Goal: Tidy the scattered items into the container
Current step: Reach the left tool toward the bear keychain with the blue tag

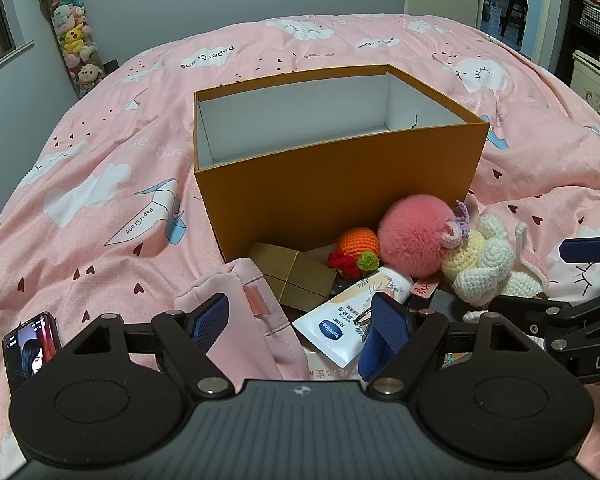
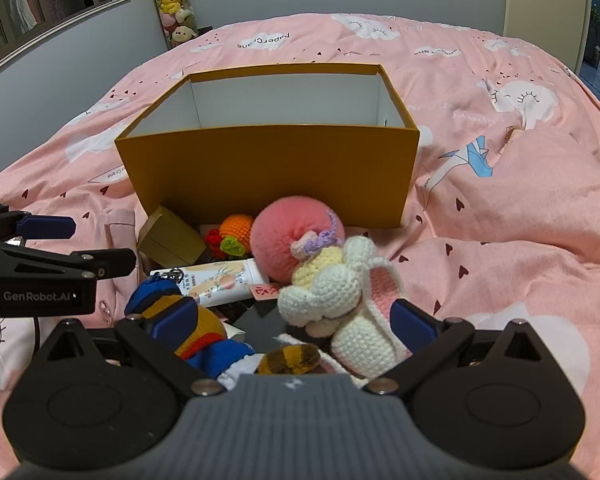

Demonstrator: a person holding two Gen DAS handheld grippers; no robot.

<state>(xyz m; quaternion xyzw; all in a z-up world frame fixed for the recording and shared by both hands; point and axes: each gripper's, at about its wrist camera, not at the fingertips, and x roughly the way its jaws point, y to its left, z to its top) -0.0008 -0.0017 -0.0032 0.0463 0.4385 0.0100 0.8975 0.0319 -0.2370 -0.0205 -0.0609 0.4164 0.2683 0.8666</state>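
An open orange box with a white inside stands on the pink bed; it also shows in the right wrist view. In front of it lie a pink pompom, an orange crochet fruit, a gold carton, a Vaseline tube, a pink pouch and a white crochet doll. My left gripper is open above the pouch and tube. My right gripper is open around the crochet doll and a blue-and-brown plush.
A phone with a lit screen lies on the bed at the left. The pink quilt is rumpled, with a raised fold at the right. A tall tube of plush toys stands by the wall.
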